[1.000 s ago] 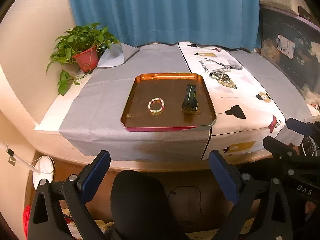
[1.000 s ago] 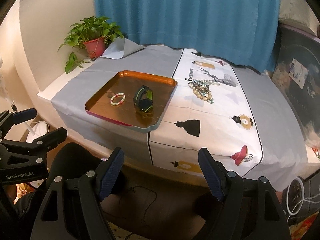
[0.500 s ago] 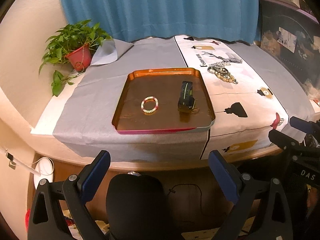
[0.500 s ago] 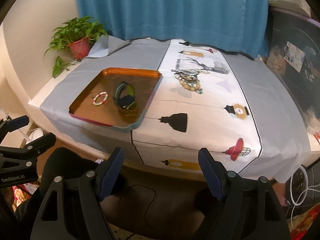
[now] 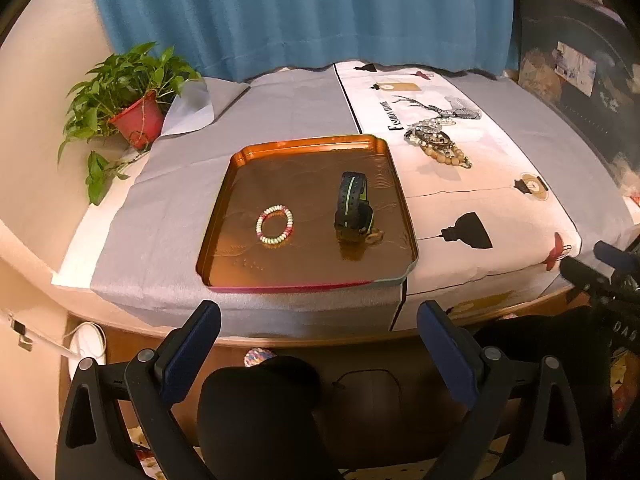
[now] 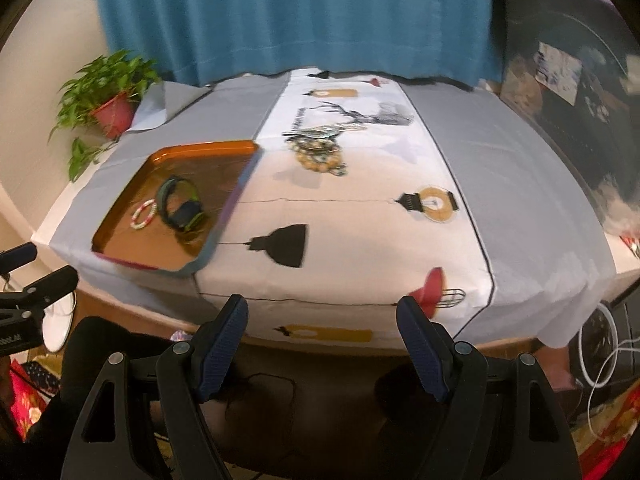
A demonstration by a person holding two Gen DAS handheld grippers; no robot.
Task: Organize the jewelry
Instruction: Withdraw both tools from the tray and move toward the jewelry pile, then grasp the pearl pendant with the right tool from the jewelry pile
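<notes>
An orange tray (image 5: 240, 160) (image 6: 120, 208) lies on the grey cloth near the table's front edge. In it are a beaded bracelet (image 5: 275, 225) (image 6: 144, 214) and a black watch with a green stripe (image 5: 353, 208) (image 6: 179, 204). A heap of bead necklaces (image 5: 436, 144) (image 6: 318, 148) rests on the white printed runner further back. My left gripper (image 5: 318, 324) hangs open before the table edge, below the tray. Open as well, my right gripper (image 6: 322, 320) hovers at the runner's front edge. Neither holds anything.
A potted plant in a red pot (image 5: 136, 120) (image 6: 112, 114) stands at the back left. A blue curtain (image 5: 300, 12) hangs behind the table. A dark chair back (image 5: 260, 408) sits below the table edge, and white cables (image 6: 604, 356) lie on the floor at right.
Both grippers have come closer to the table, so tray and runner look larger. The right view has swung rightward, centring on the runner. Both grippers stayed open.
</notes>
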